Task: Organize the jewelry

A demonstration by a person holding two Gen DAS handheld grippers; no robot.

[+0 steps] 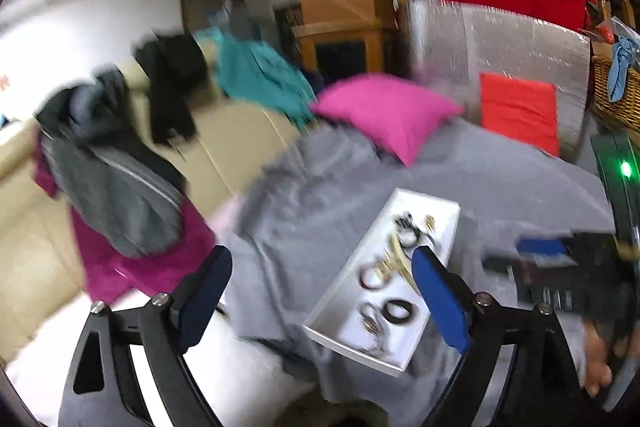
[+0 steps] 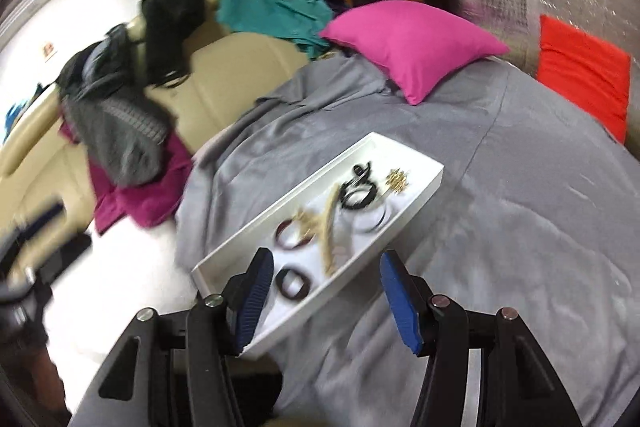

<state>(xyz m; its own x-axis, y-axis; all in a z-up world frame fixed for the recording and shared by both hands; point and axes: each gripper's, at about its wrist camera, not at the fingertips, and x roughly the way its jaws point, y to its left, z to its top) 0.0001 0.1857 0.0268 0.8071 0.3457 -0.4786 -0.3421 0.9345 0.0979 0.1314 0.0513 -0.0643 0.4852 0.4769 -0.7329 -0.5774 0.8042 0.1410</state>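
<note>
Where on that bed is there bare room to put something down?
The grey sheet lies bare between the white tray and the red cushion. The tray's far half is crowded with bangles; its near-left corner is bare.

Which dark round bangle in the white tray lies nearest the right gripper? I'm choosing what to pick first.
The dark brown bangle at the white tray's near end, just beyond the open right gripper; the reddish bangle and black ring lie farther.

Motion blur smears the jewelry [image 1: 394,267] in the tray [image 1: 348,307]. The right finger [image 1: 440,299] covers part of it.
</note>
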